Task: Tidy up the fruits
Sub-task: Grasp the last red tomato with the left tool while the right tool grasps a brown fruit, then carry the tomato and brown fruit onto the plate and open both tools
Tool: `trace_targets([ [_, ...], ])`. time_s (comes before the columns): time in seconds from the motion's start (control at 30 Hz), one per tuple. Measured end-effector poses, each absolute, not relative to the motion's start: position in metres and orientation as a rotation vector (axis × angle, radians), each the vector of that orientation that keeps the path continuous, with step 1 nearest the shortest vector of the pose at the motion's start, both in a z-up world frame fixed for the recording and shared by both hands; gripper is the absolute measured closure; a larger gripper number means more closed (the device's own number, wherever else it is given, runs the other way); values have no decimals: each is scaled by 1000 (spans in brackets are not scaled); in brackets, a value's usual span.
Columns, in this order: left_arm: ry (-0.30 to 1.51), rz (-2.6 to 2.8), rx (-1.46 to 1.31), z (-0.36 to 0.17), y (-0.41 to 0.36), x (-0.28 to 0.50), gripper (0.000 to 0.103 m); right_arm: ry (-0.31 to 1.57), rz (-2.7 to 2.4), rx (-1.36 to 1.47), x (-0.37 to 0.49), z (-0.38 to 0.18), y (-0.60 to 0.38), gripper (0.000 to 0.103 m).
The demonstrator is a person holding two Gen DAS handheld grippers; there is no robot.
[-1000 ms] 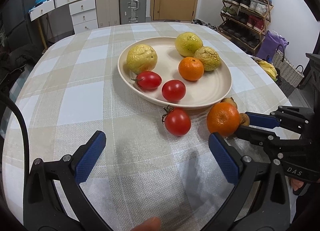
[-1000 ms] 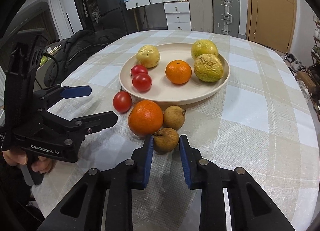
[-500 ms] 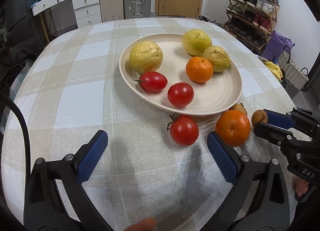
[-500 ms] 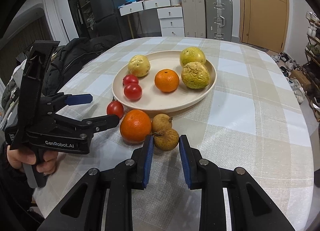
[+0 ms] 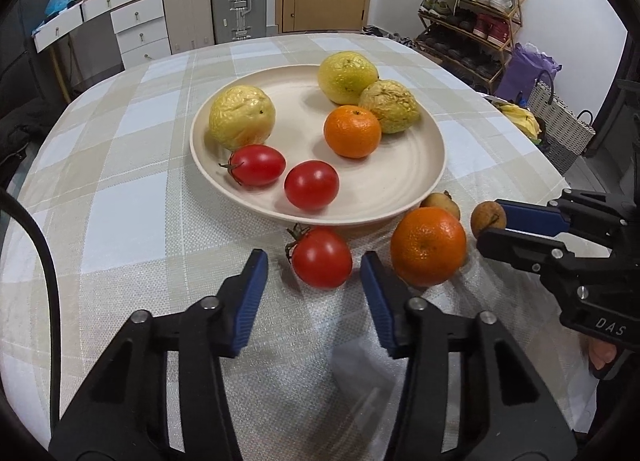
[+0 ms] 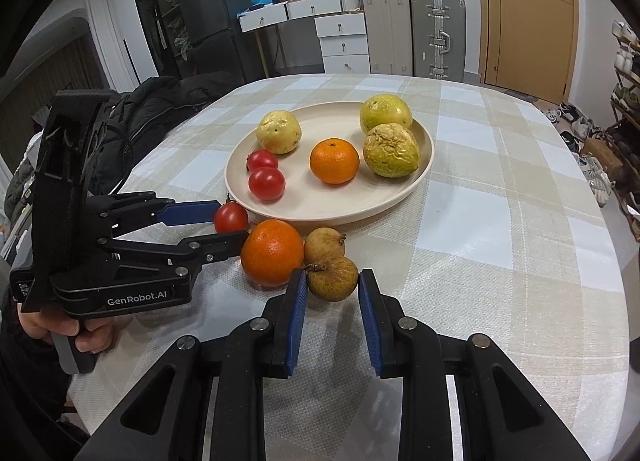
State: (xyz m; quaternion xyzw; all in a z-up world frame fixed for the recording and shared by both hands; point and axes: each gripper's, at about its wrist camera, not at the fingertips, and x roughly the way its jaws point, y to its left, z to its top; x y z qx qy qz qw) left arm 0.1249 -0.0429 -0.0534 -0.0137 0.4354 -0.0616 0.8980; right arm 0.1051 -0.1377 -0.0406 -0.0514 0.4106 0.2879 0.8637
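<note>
Checked beige-and-white cloth covers the round desk [image 5: 120, 189], and a wide cream-coloured round plate [image 5: 420, 177] sits near its middle, serving as the landmark for everything else. On the plate lie two glossy red tomatoes [image 5: 312, 184] at its near edge, a small bright orange mandarin [image 5: 352, 131] toward its centre, and three wrinkled yellow-green round fruits [image 5: 242, 117] along its far and side rim. Just off the plate's near rim, on the cloth, rests a third red tomato with a green stalk [image 5: 322, 257]; the left gripper [image 5: 314, 293] stands open with its blue-padded fingers on either side of this tomato, not visibly touching it. Beside that tomato, also in front of the plate, sits a larger loose orange [image 5: 428, 247], and close behind it, next to the plate's rim, a small brown wrinkled fruit [image 6: 325, 245]. A second small brown fruit with a dry stalk [image 6: 332, 278] lies a little further from the plate, touching or nearly touching the orange. The right gripper [image 6: 332, 301] brackets this fruit with its jaws parted, a narrow gap showing on each side, so no grip is closed on it.
</note>
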Motion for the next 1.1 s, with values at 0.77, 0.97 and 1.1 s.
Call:
trace_targets([
  [0.77, 853, -179, -63, -42, -38, 106, 76, 850, 600, -100, 105, -40, -140, 76],
  [0.97, 822, -187, -74, -34, -37, 100, 76, 835, 597, -99, 103, -37, -140, 76],
  [1.1, 796, -188, -84, -26, -35, 96, 76, 815, 599, -91, 101, -34, -142, 76],
])
